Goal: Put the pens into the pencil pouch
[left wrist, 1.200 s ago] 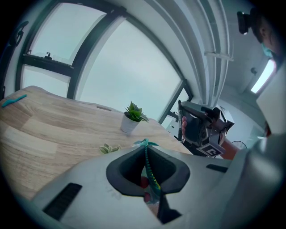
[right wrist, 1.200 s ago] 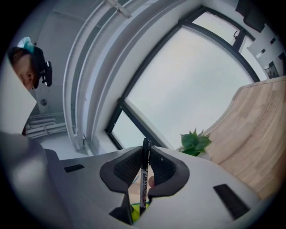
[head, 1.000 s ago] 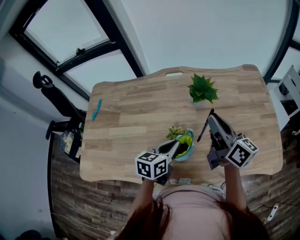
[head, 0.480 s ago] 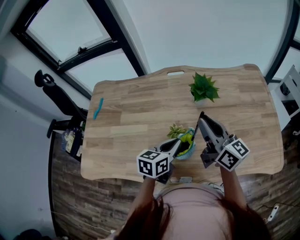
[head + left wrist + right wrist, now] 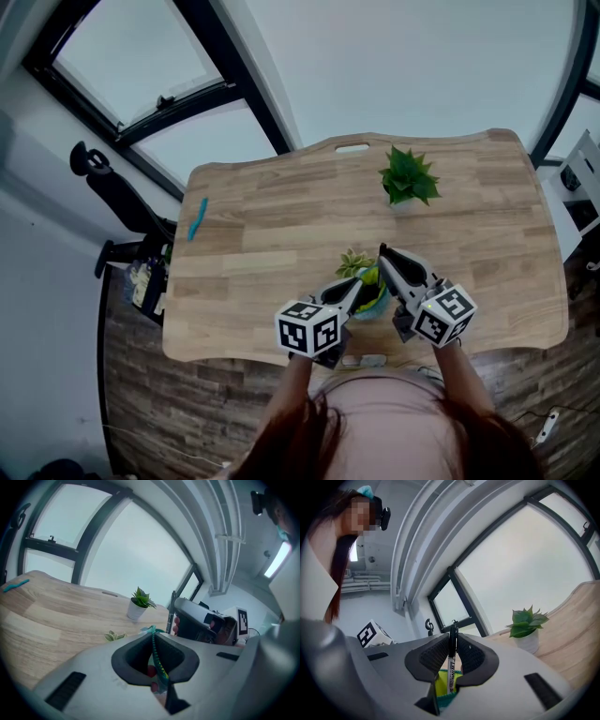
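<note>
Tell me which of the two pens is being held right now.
The black pen, clamped in the right gripper; the teal pen lies loose near the left edge of the table.

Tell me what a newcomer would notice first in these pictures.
Near the table's front edge, the right gripper clamps a black pen right at the open teal and yellow-green pouch. The left gripper pinches the pouch's zip edge close beside it. Farther off, a green potted plant stands toward the back, and a blue pen lies alone at the table's left edge.
</note>
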The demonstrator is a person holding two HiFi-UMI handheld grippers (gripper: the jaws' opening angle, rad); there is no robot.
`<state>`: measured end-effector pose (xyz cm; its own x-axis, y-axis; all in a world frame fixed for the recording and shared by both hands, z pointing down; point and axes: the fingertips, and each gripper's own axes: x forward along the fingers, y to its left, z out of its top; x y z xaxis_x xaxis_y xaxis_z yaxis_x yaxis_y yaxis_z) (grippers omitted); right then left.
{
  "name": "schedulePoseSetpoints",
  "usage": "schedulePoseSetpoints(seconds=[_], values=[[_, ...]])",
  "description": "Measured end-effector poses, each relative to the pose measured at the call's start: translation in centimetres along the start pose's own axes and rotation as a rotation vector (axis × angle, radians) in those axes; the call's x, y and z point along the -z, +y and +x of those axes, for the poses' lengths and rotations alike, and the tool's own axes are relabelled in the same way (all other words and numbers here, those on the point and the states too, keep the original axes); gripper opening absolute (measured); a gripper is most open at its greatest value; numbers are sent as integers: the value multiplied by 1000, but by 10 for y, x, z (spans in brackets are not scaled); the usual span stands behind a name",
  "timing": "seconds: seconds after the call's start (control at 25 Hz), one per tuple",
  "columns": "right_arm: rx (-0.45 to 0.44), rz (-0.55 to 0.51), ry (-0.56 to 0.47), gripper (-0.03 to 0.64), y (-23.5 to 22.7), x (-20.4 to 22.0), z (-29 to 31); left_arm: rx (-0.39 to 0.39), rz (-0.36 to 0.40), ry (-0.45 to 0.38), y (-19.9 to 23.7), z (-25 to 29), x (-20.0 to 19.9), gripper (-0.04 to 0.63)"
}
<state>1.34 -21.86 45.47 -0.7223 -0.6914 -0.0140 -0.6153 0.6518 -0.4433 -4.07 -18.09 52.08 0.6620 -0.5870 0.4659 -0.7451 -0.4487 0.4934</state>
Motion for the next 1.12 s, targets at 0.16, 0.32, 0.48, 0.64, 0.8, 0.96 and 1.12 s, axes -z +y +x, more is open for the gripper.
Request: schedulePoseSetpoints(seconds=[0.16, 0.32, 0.48, 0.64, 0.8, 0.96, 1.12], values=[[7, -54, 63, 52, 1, 15, 0, -8, -6, -5, 3, -1, -1, 14], [-8, -104, 139, 52, 6, 30, -2, -18, -5, -6, 4, -2, 0, 14], [-6, -145, 212, 54, 8, 44, -6, -24, -10, -9, 5, -3, 0, 14], [-13, -147, 253, 83, 8, 53, -7, -28, -13, -11, 6, -2, 0, 14], [-3, -111, 217, 83, 6, 44, -8, -30, -9, -9, 6, -3, 0, 14], [21, -126, 174, 73, 4, 24, -12, -32, -12, -14, 6, -4, 1, 14], [53, -162, 162, 6, -4, 11, -19, -31, -14, -14, 6, -4, 1, 14]])
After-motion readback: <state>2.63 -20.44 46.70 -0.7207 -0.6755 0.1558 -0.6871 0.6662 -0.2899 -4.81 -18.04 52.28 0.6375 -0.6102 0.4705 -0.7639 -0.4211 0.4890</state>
